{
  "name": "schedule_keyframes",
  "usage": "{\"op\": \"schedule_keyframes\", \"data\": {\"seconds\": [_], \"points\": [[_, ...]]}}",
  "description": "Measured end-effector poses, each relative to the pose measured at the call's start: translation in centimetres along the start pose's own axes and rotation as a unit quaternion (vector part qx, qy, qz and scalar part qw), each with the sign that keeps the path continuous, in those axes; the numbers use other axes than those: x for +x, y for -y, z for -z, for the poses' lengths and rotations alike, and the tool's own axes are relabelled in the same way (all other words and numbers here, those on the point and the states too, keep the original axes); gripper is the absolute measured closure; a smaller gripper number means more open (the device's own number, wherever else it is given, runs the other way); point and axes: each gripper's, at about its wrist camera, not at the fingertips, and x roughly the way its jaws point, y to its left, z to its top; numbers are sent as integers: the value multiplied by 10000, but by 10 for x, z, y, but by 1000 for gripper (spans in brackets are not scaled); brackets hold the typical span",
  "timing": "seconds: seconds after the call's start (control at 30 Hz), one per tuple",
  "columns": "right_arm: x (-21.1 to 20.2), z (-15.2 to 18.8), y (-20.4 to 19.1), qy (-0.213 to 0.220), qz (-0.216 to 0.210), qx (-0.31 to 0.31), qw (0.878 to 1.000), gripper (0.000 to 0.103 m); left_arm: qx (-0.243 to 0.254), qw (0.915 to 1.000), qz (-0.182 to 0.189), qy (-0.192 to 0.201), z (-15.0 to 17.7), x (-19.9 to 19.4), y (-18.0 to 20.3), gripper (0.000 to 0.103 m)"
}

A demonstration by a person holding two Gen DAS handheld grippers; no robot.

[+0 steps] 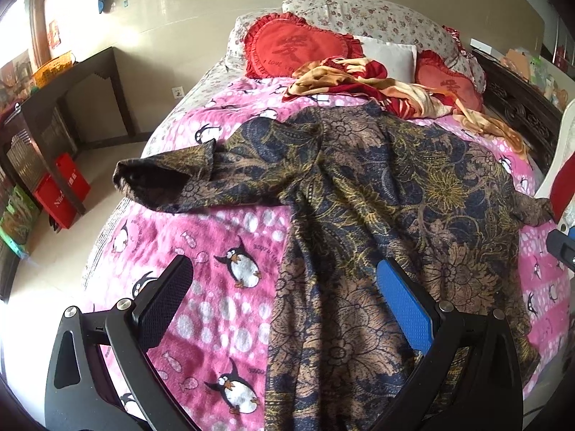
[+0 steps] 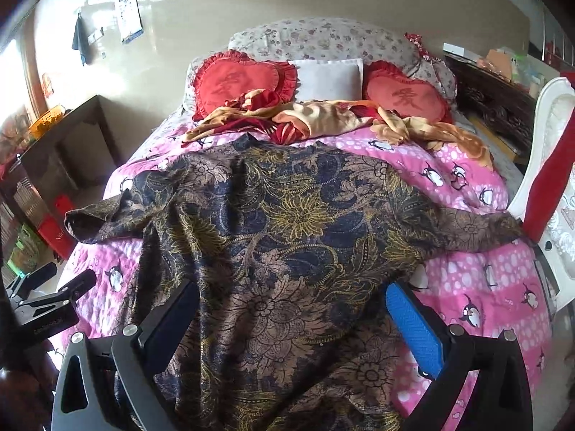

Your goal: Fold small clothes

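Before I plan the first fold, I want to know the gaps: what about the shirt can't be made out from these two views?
- Shirt hem: cut off by the bottom edge in both views.
- Shirt front or back: no buttons visible; cannot tell.
- Collar: at the far edge, foreshortened; its shape is unclear.
- Right sleeve cuff: in the left view, cut off near the frame edge.
- Left sleeve opening: dark inside; cannot tell if twisted.
- Blanket under the shirt: hidden by the cloth.

Bright daylight enters from the left, glaring off the wall (image 1: 143, 36) and floor (image 1: 54, 273); both fisheye views bend and darken at edges, otherwise sharp
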Motion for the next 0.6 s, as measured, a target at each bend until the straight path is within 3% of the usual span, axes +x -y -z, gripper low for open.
{"op": "schedule_keyframes", "data": {"seconds": [0.6], "points": [[5, -5, 9, -73, 70, 237, 9997, 0, 156, 9997, 155, 44, -14, 1, 28, 0]]}}
